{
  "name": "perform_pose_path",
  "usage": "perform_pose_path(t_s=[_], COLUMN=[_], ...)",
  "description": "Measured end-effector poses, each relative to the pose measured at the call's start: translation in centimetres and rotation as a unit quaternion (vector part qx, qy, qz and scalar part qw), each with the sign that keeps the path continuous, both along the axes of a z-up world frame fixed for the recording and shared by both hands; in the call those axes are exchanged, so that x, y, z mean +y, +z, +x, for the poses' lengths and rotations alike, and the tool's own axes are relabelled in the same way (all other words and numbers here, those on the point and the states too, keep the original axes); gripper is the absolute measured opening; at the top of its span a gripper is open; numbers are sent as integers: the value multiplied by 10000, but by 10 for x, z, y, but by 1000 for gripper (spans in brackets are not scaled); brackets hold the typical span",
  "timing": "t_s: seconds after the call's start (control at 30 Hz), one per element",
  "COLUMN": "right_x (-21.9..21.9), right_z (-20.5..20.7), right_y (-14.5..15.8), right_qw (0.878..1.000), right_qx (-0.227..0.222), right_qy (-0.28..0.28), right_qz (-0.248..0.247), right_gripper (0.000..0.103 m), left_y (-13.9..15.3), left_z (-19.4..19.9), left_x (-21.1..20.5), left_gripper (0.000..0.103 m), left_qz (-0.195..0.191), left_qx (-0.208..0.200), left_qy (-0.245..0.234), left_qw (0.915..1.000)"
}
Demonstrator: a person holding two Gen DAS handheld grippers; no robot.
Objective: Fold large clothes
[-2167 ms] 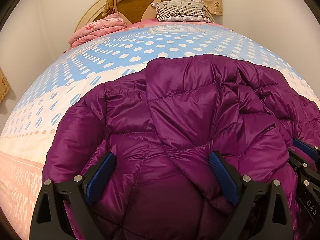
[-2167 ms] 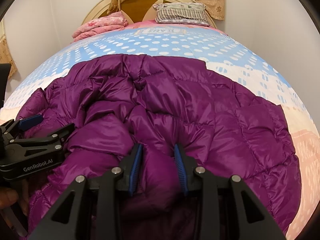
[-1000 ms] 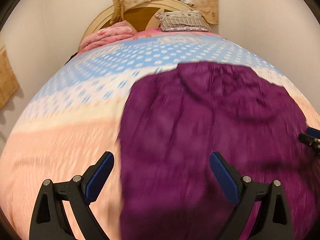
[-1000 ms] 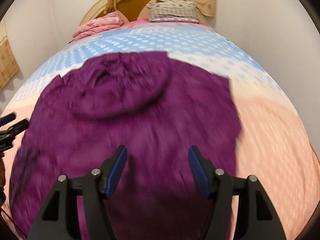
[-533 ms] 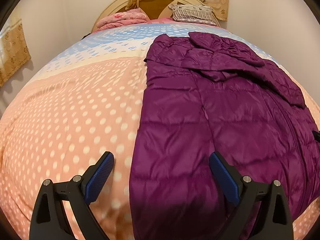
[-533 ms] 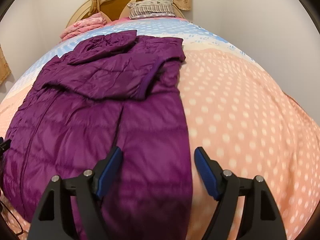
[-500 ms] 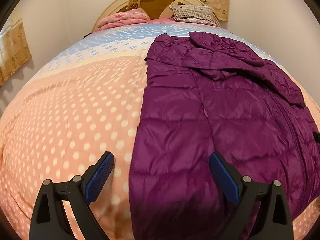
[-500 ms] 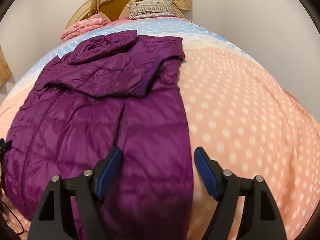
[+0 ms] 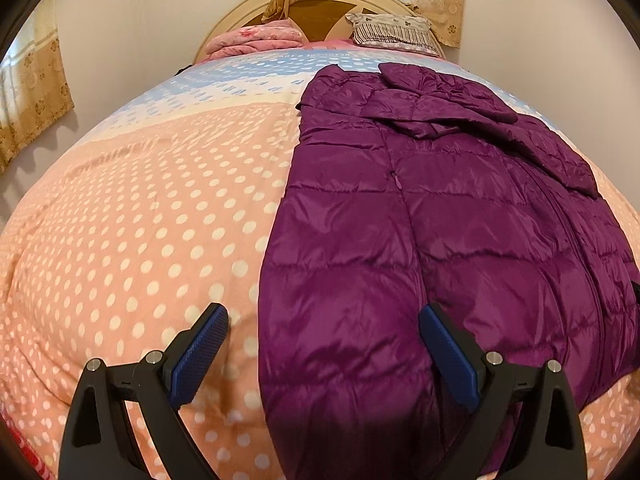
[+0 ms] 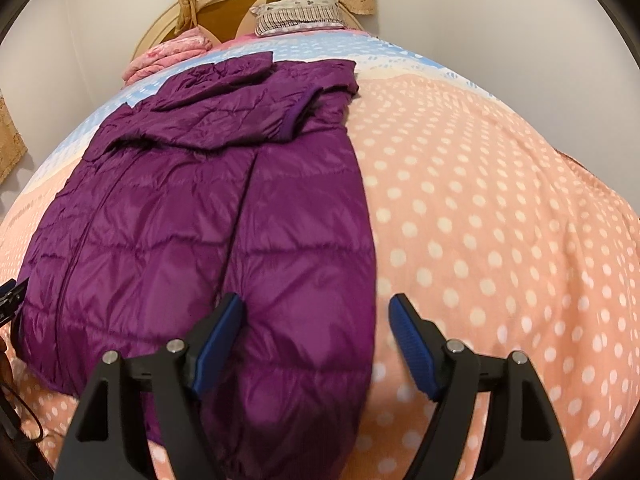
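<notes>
1. The bed's polka-dot duvet (image 9: 132,208) runs away ahead of both grippers toward the headboard (image 9: 320,16), peach close in, blue farther off.

2. The purple down jacket (image 9: 420,216) lies flat on the duvet, its long axis pointing straight away from the grippers: hem nearest, hood (image 9: 432,80) farthest. One sleeve (image 9: 540,144) is folded across the chest, slanting forward and to the right of the left gripper.

3. The left gripper (image 9: 323,354) hovers above the near hem with its jaws spread wide and nothing between them. The jacket's left edge runs forward between its fingers, so the left pad is over bare duvet and the right pad over fabric.

4. The right gripper (image 10: 316,336) mirrors this: jaws wide apart, empty, with the jacket's right edge passing between the fingers, the left pad over fabric and the right pad over duvet.

5. Judgement: each gripper is already nearest its own hem corner, directly below and slightly ahead. The coming fold probably turns on this alignment: grasping both corners and carrying the hem forward along the long axis toward the hood.

6. Smaller things: a striped pillow (image 9: 390,32) and a pink folded quilt (image 9: 256,40) sit far ahead at the headboard, well apart from the jacket.
</notes>
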State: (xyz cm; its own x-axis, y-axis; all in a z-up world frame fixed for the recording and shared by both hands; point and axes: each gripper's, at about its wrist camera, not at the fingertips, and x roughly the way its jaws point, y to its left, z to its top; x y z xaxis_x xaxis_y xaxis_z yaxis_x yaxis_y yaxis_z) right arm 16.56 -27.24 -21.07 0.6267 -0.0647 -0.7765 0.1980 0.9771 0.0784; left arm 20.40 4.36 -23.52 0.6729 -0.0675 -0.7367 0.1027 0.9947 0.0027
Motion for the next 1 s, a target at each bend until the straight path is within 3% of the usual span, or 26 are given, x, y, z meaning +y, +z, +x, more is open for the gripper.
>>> perform_pose_path(t_s=[0.33, 0.43, 0.53, 0.57, 0.6, 0.67, 0.7, 0.8, 1.0], right_x=[10, 14, 19, 19, 20, 18, 17, 15, 16], right_z=[-22, -25, -25, -26, -27, -29, -30, -33, -48], right_y=[-8, -10, -9, -8, -7, -6, -5, 0, 32], right_qw=[9998, 9996, 9993, 9991, 9991, 9986, 9983, 9974, 9946], right_qx=[151, 175, 179, 169, 149, 97, 64, -37, -467], right_qy=[156, 215, 339, 386, 407, 491, 502, 562, 739], right_qz=[41, 14, 35, 11, 16, 192, 279, 454, 567], right_gripper=[78, 69, 46, 36, 32, 14, 13, 10, 8], left_y=[-4, -4, -2, 0, 2, 6, 9, 16, 56], left_z=[-20, -22, -25, -27, -29, -33, -35, -39, -53], left_x=[-7, -8, -9, -10, -12, -16, -19, -21, -6], left_gripper=[94, 86, 69, 59, 41, 16, 11, 7, 5], left_qz=[-85, -128, -155, -122, -84, -58, -21, 19, -350], left_qx=[92, 89, 59, 20, -31, -51, -91, -198, -507], left_qy=[-164, -201, -257, -280, -354, -494, -533, -606, -728], left_qw=[9998, 9997, 9995, 9995, 9993, 9987, 9985, 9980, 9954])
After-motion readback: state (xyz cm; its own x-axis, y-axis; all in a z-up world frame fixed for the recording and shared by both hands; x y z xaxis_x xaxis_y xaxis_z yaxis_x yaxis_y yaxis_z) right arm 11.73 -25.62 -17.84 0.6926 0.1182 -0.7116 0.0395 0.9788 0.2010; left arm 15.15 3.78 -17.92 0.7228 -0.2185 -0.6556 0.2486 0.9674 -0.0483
